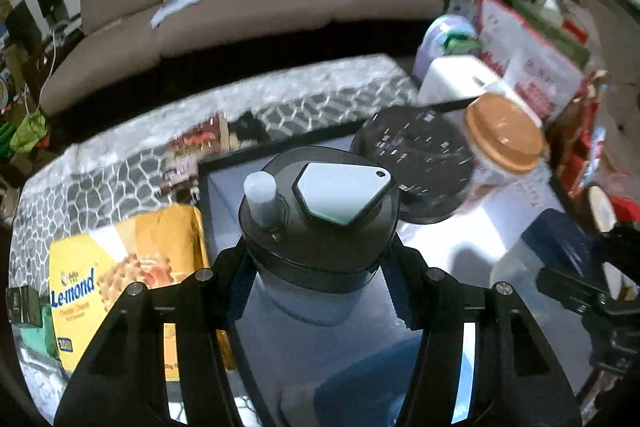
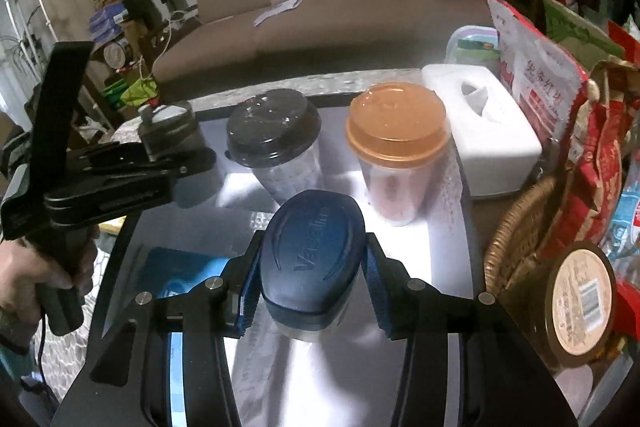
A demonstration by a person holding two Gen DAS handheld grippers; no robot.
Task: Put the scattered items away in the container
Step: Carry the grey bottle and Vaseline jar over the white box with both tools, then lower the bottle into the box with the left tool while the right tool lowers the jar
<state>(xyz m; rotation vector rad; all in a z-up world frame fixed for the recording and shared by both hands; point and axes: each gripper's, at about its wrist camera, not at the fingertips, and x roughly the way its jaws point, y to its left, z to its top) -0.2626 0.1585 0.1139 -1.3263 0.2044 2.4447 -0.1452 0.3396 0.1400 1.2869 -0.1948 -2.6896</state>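
My left gripper (image 1: 320, 263) is shut on a grey bottle with a black flip-cap lid (image 1: 320, 203), held over the black-rimmed container (image 1: 208, 163). My right gripper (image 2: 310, 267) is shut on a blue-capped Vaseline jar (image 2: 314, 251), also over the container (image 2: 120, 243). Inside the container stand a clear cup with a black lid (image 2: 274, 129) and a clear cup with an orange lid (image 2: 396, 121); both show in the left wrist view too (image 1: 416, 151) (image 1: 506, 135). A blue item (image 2: 184, 273) lies on the container floor. The left gripper shows in the right wrist view (image 2: 168, 163).
A yellow Le-mond snack box (image 1: 120, 275) lies left of the container on the patterned tablecloth (image 1: 300, 103). A white tissue box (image 2: 480, 123), red snack bags (image 2: 536, 67), a wicker basket (image 2: 516, 239) and a round lidded tub (image 2: 582, 299) crowd the right side. A sofa (image 2: 320, 23) stands behind.
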